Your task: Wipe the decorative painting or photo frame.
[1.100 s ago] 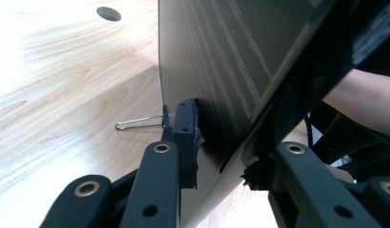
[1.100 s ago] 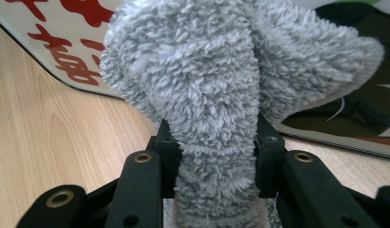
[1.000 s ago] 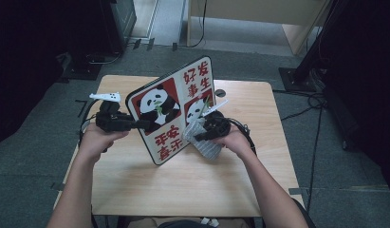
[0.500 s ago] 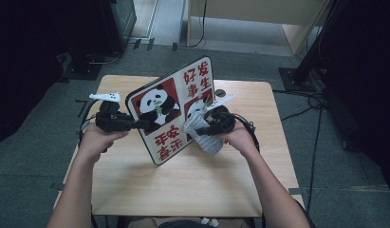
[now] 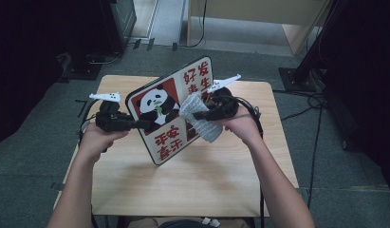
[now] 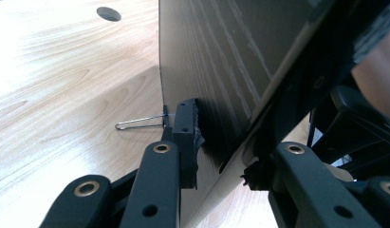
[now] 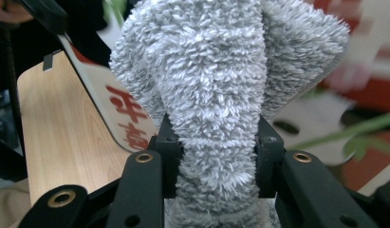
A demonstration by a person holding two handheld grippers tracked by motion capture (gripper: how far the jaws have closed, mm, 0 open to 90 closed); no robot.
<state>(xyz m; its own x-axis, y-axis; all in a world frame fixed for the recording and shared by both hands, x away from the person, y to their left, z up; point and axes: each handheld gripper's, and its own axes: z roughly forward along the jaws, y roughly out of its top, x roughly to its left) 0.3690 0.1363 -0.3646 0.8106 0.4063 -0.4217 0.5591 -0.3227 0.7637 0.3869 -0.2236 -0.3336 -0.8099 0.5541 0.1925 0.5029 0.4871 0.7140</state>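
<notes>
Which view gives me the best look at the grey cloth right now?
The right gripper view: the grey cloth sits close up, pinched between the right hand-held gripper jaws, pile sharp. The high view shows the cloth small, against the panda board. The left gripper view shows the board's back instead.

A panda-printed board (image 5: 171,111) with red characters stands tilted on edge, its left rim clamped in the left claw (image 5: 144,124). A fluffy grey cloth (image 7: 216,95), bunched in the right claw (image 7: 216,159), presses against its face.

the grey cloth (image 5: 200,118) hides part of the panda board (image 5: 169,109).
</notes>
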